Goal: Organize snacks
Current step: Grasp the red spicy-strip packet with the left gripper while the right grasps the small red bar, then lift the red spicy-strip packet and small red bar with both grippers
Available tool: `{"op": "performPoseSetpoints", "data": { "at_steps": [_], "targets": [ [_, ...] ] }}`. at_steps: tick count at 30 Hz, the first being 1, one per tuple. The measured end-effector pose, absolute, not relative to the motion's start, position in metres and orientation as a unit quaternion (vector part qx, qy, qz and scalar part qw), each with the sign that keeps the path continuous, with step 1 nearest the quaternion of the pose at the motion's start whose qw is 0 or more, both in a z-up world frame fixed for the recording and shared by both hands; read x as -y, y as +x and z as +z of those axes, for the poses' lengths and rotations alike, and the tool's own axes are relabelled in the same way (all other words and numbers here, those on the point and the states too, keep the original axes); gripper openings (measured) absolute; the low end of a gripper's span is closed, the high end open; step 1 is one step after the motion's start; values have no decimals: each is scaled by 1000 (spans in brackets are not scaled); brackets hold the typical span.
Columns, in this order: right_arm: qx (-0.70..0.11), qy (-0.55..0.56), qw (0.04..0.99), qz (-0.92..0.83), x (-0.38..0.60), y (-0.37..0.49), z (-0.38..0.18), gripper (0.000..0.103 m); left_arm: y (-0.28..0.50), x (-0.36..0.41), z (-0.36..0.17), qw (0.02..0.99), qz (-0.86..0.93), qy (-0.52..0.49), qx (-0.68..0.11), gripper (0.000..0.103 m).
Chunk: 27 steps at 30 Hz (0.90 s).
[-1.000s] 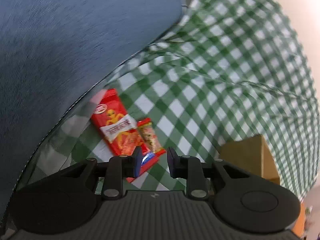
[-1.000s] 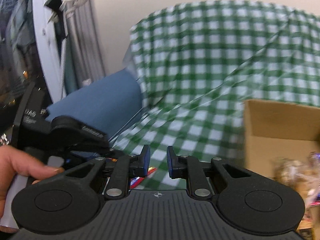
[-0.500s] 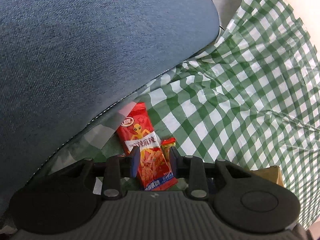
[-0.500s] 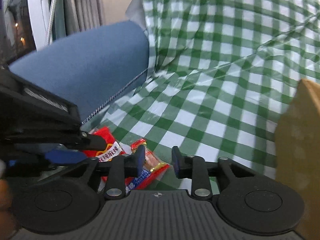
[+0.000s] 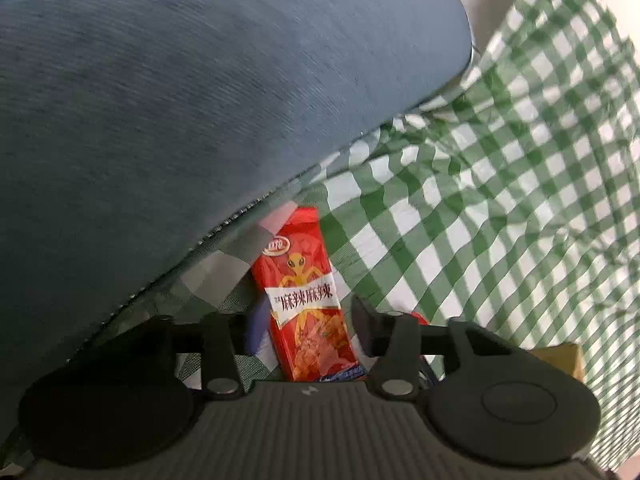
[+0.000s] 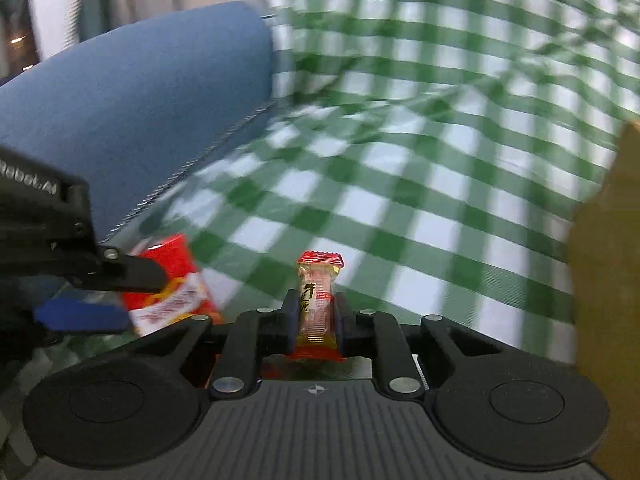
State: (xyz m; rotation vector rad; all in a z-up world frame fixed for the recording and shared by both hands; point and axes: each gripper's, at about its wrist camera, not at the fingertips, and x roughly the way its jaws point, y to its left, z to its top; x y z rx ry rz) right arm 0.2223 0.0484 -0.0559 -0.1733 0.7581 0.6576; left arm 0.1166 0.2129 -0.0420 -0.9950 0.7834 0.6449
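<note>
A large red snack packet (image 5: 308, 296) with an orange figure lies on the green checked cloth (image 5: 500, 200). My left gripper (image 5: 306, 330) is open, one finger on each side of the packet, not pinching it. In the right wrist view the same packet (image 6: 172, 284) shows at the left, with the left gripper's fingers (image 6: 132, 274) around it. My right gripper (image 6: 316, 322) is shut on a small red and yellow snack stick (image 6: 318, 300), which stands upright between the jaws.
A blue cushion (image 5: 180, 100) fills the left and top, close over the red packet; it also shows in the right wrist view (image 6: 132, 96). A cardboard box (image 6: 608, 280) stands at the right edge, and its corner (image 5: 560, 354) shows behind the left gripper.
My left gripper has opened wider around the red packet. My right gripper has closed on the small snack stick and lifted it off the cloth.
</note>
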Motion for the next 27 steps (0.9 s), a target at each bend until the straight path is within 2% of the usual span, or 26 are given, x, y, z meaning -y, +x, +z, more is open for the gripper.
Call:
{"op": "performPoseSetpoints", "data": {
  "at_steps": [4,6,10,13,14,16,17,18,22,27],
  "targets": [
    [-388,-69,878,270,-26,218,-49,17,135,-200,-41,770,306,-404,-389,67],
    [-396,-61,877,266,-13,211,-41,17,146,-192,-42,776,306,-370,-410,78],
    [-383,-62,879,276,11,186,-23,17,171,-177,-52,777,303,-301,-462,84],
    [-365,-65,882,291,28,167,-8,18,186,-165,-53,788,298,-232,-486,83],
    [-361,-66,881,300,32,162,-4,18,188,-161,-54,791,294,-212,-493,82],
    [-359,-71,875,318,39,148,2,18,189,-155,-54,798,286,-173,-502,67],
    [-355,-76,874,324,41,141,5,18,187,-153,-53,802,280,-157,-503,56],
    [-350,-83,874,328,44,133,6,18,184,-153,-52,806,273,-150,-504,51],
    [-342,-104,870,338,50,107,6,18,170,-152,-45,820,239,-142,-500,45],
    [-358,-118,857,352,46,89,-6,18,148,-147,-26,847,155,-169,-480,45]
  ]
}}
